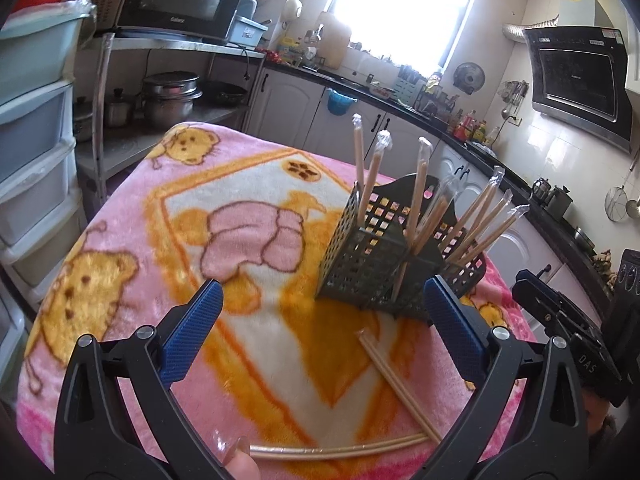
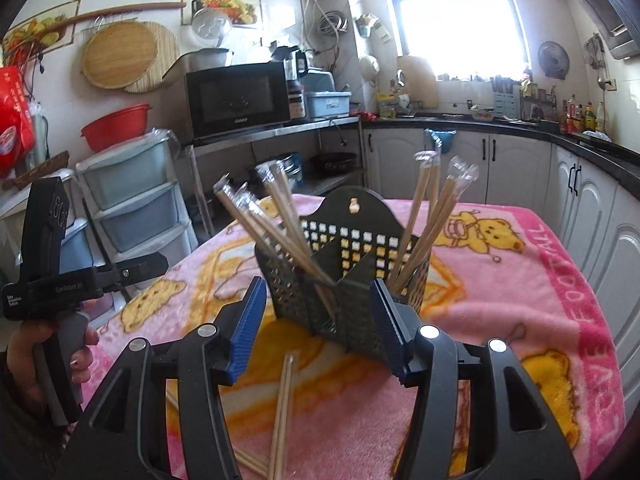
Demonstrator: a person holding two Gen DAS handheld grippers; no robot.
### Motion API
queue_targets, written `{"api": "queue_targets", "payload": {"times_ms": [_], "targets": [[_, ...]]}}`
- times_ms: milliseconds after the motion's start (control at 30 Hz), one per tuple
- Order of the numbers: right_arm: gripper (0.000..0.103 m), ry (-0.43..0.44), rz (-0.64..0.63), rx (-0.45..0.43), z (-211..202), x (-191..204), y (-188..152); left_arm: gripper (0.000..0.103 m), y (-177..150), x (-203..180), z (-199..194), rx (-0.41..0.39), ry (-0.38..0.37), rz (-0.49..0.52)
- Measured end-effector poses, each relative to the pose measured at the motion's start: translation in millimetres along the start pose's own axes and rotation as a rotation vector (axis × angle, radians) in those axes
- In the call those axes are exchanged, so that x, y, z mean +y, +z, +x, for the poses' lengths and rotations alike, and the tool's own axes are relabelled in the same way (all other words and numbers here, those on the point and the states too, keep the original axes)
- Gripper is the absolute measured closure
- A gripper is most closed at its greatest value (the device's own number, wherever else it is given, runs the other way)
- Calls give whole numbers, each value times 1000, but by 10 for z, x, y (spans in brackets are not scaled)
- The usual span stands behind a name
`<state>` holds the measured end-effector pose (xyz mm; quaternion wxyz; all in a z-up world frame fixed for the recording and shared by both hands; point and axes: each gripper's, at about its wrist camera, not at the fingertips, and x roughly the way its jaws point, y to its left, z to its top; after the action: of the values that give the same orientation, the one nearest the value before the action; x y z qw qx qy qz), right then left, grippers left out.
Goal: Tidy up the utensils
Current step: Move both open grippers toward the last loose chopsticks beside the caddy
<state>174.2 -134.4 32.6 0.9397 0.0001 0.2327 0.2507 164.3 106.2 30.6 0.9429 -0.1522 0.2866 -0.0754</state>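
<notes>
While both of your grippers hover over the pink bear-print blanket [image 1: 120, 248], neither one holds anything. Your left gripper [image 1: 323, 296] stands with its blue-padded fingers [image 1: 192, 330] spread wide, and your right gripper [image 2: 318, 292] is likewise parted, though a little narrower, with the holder framed between its pads [image 2: 248, 330].

That dark perforated chopstick holder [image 1: 360, 256] sits upright on the blanket just ahead of you, split into compartments by a solid divider [image 2: 352, 276]. Wrapped chopsticks [image 1: 416, 192] lean out of it in two fans: one bunch [image 2: 264, 216] tilts to the left in the right wrist view, another [image 2: 432, 216] tilts to the right, each tipped with clear plastic sleeve ends.

Two loose pairs lie flat on the blanket nearer to you than the holder. One bare pair [image 1: 396, 384] runs diagonally between your left fingers; the right wrist view shows it [image 2: 282, 412] pointing toward the holder, close to its base. A second, sleeved pair [image 1: 336, 449] lies crosswise at the bottom edge, touching the near end of the first.

Your left hand [image 2: 28, 356] grips its handle off the blanket's left side.
</notes>
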Motion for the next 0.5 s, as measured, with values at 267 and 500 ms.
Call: {"api": "queue_targets", "payload": {"times_ms": [267,500], "targets": [[51,31,-44,58,62,135,-120,10,-157,193,-126,3,39,-55],[51,59,-90,124,176,287,-236,10,-309,409,-250,18,64,-107]]}}
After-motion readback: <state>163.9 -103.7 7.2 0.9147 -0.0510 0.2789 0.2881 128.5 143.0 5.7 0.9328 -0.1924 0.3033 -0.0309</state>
